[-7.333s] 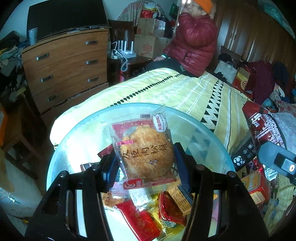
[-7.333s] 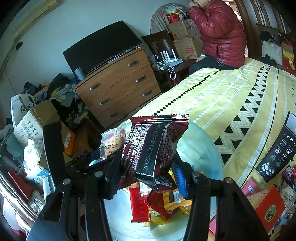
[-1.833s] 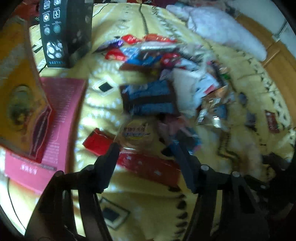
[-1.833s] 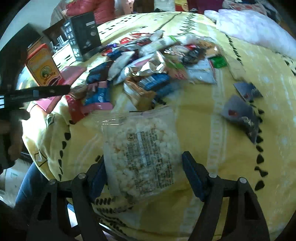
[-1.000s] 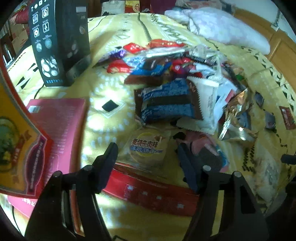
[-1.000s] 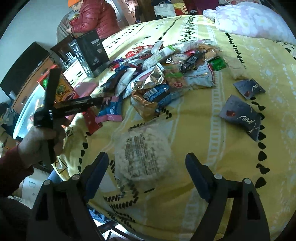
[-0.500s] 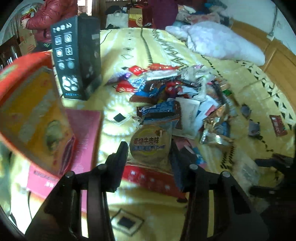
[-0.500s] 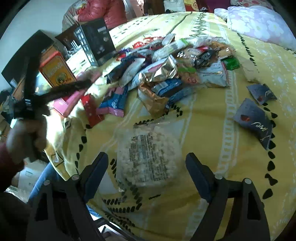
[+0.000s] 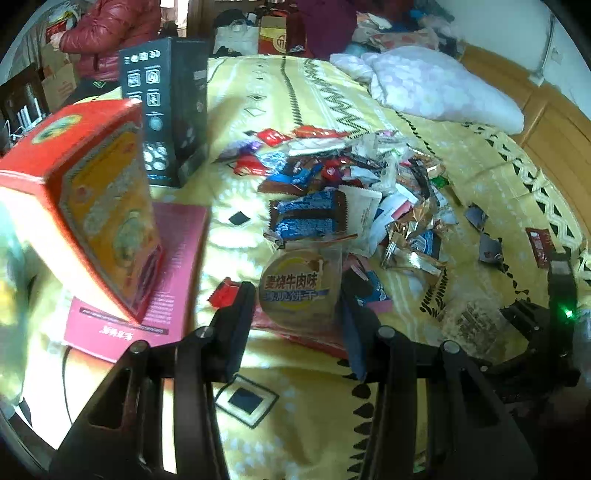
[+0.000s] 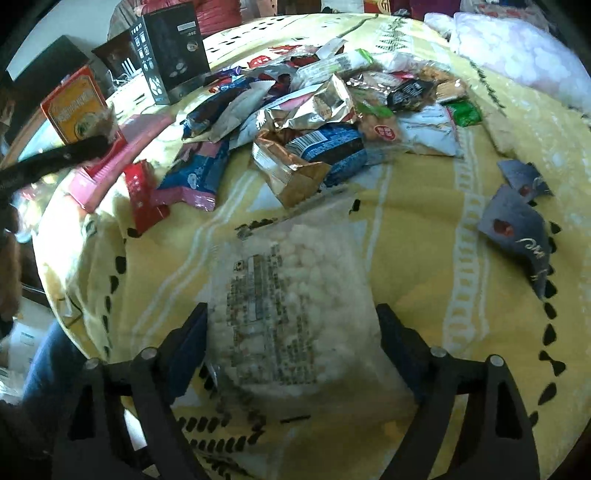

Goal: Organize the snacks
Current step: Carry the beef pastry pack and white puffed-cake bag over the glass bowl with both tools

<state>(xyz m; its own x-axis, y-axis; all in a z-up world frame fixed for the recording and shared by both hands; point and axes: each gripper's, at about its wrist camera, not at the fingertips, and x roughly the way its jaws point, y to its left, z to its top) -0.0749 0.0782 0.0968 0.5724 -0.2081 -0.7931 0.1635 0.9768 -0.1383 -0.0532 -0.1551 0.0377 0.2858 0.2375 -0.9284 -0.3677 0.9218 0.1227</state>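
My left gripper (image 9: 297,314) is shut on a round beef-flavour cracker packet (image 9: 295,286) and holds it above the yellow bedspread (image 9: 295,413). My right gripper (image 10: 291,339) is open, its fingers on either side of a clear packet of white rice cakes (image 10: 291,310) that lies flat on the bedspread (image 10: 424,221). A pile of mixed snack packets (image 9: 354,192) lies behind both; it also shows in the right wrist view (image 10: 317,110).
An orange and red box (image 9: 96,206) stands on a flat pink box (image 9: 162,280) at the left, with a black box (image 9: 166,107) behind. A pillow (image 9: 436,88) lies at the back. Dark sachets (image 10: 517,221) lie at the right. A person in red (image 9: 110,33) sits beyond.
My left gripper closed on the round cracker packet and lifted it off the bedspread. My right gripper moved down and forward, so the rice cake packet now lies between its fingers.
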